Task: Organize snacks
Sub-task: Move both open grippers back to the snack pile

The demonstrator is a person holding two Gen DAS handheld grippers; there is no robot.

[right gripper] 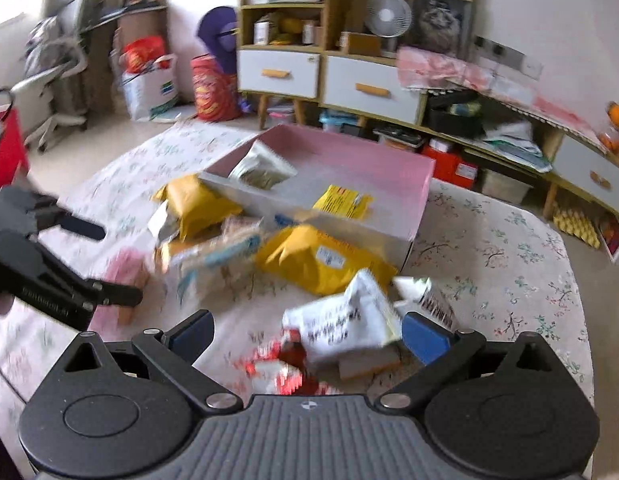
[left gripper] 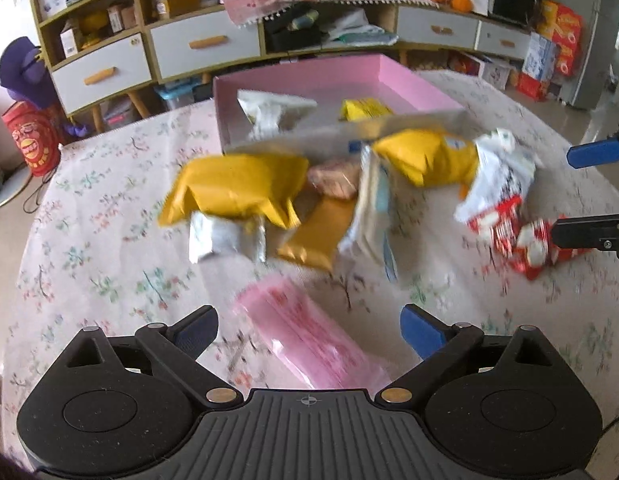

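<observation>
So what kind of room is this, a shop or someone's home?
Most likely a home living room: a table under a floral tablecloth, a low cabinet with white drawers along the wall, and a desk fan and oranges on top.

Left gripper (left gripper: 309,330): matte black body showing ribbed grey centre plate, crosshair mark, brass-coloured pivot pins, blue finger pads (left gripper: 423,332). Right gripper (right gripper: 305,334) is showing the same build, silver pins, blue pads.

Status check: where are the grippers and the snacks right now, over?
Left gripper open over pink packet. Right gripper open over red-and-white packet. Two snacks in pink box; pile outside. Nothing blocking.
</observation>
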